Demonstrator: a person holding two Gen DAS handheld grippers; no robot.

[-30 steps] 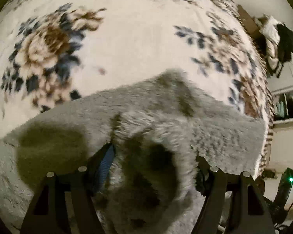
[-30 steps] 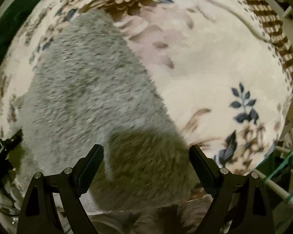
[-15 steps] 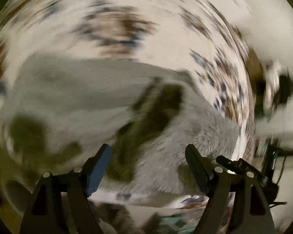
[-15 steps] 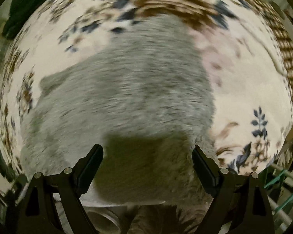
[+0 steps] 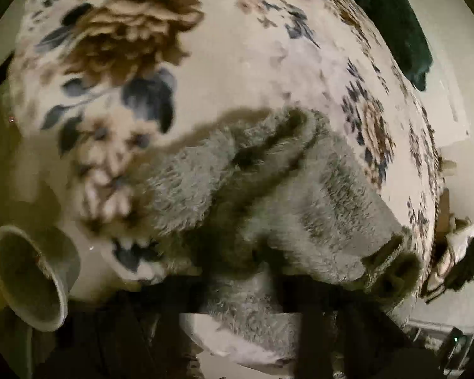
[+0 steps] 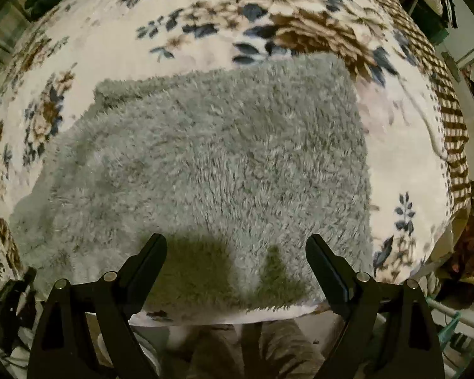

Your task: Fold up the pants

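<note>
to the left of your left gripper point(image 5: 240, 297) sits a pale bowl point(image 5: 31, 271). its fingers are dark and blurred, bunched grey pants point(image 5: 268, 195) between them, but you cannot tell whether it is clenched. your right gripper point(image 6: 236, 252) is released, hovering just above the flat pants point(image 6: 211, 164) on the flowered blanket point(image 6: 404, 164).

Before me the fuzzy grey pants point(image 6: 211, 164) lie folded flat into a rough rectangle on the floral blanket. From my left side, the pants point(image 5: 268, 195) look bunched, a rolled cuff opening at one end.
</note>
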